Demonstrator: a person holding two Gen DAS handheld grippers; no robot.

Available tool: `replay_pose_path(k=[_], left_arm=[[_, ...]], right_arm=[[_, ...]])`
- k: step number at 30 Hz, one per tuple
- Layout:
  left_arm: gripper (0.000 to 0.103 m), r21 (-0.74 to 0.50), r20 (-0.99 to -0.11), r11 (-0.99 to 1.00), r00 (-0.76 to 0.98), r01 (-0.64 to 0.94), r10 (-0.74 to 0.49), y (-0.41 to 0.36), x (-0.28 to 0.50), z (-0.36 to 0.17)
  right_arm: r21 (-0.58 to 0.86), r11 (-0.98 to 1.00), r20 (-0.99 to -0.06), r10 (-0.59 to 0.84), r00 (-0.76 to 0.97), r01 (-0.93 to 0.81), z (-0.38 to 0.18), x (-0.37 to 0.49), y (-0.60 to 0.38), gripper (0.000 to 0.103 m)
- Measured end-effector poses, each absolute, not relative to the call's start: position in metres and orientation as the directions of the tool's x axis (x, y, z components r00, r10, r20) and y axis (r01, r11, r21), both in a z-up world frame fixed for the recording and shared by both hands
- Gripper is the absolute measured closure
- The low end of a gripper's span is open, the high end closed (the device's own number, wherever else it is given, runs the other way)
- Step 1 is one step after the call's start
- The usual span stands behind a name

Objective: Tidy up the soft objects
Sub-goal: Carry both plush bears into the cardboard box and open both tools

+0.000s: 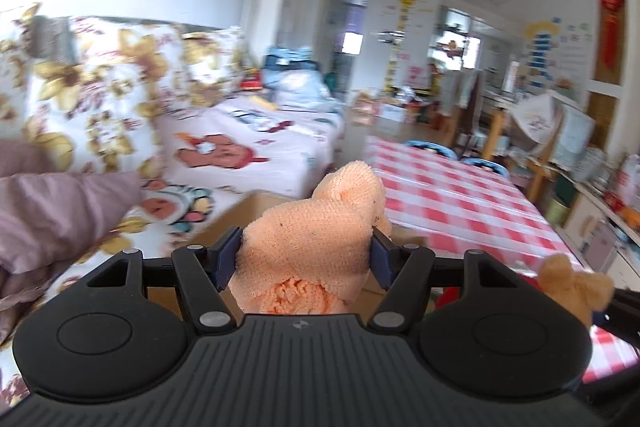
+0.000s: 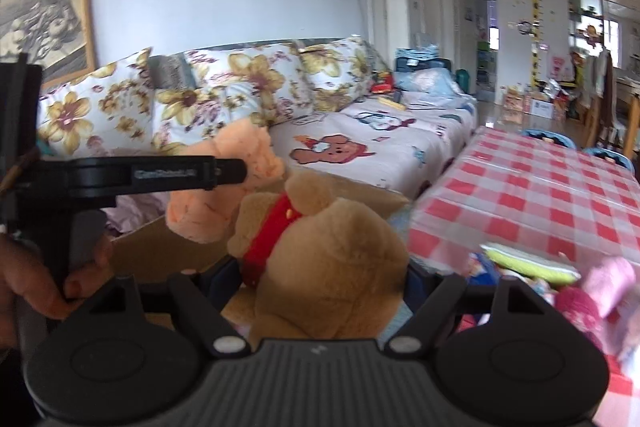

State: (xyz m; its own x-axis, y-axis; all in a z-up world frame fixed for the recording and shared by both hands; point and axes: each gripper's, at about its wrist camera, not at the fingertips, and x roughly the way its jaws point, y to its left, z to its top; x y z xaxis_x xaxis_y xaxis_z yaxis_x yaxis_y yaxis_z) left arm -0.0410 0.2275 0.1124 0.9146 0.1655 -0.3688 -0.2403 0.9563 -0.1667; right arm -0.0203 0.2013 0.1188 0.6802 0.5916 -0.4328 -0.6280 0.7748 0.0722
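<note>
Transport step in hand: left gripper (image 1: 306, 253) clamps orange toy (image 1: 308, 247), right gripper (image 2: 324, 279) clamps bear (image 2: 328, 267), both raised over near box (image 2: 168, 251); next, lower and release inside.

From my right wrist camera, my right gripper (image 2: 324, 275) is clamped on a brown teddy bear (image 2: 320, 251) with a red collar, held up above a cardboard box (image 2: 160, 251). My left gripper (image 2: 240, 171), off to the left, holds a peach plush toy (image 2: 224, 183) just beside the bear. Behind them sits a sofa (image 2: 360, 143) with floral cushions, and a red-checked table (image 2: 540, 195) is on the right.
</note>
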Motion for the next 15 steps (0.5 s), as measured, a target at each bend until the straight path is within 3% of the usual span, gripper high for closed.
replay_pose_path(k=[8,12,15], left_arm=[[0.021,-0.201,-0.431,0.917,0.872,-0.344,0.233,0.240,-0.030,0.115],[0.017,-0.192,-0.453,0.911,0.856,-0.365,0.248,0.240,-0.038,0.112],[0.009,-0.174,-0.470,0.909,0.843,-0.378,0.261,0.239,-0.038,0.111]], right_arm=[[0.011,0.667,-0.484,0.655,0.580,-0.745,0.107,-0.027,0.252,0.020],[-0.016,0.634,-0.507,0.662,0.553,-0.773,0.099,-0.033,0.264,0.011],[-0.019,0.633,-0.492,0.668,0.558,-0.774,0.101,-0.039,0.259,0.010]])
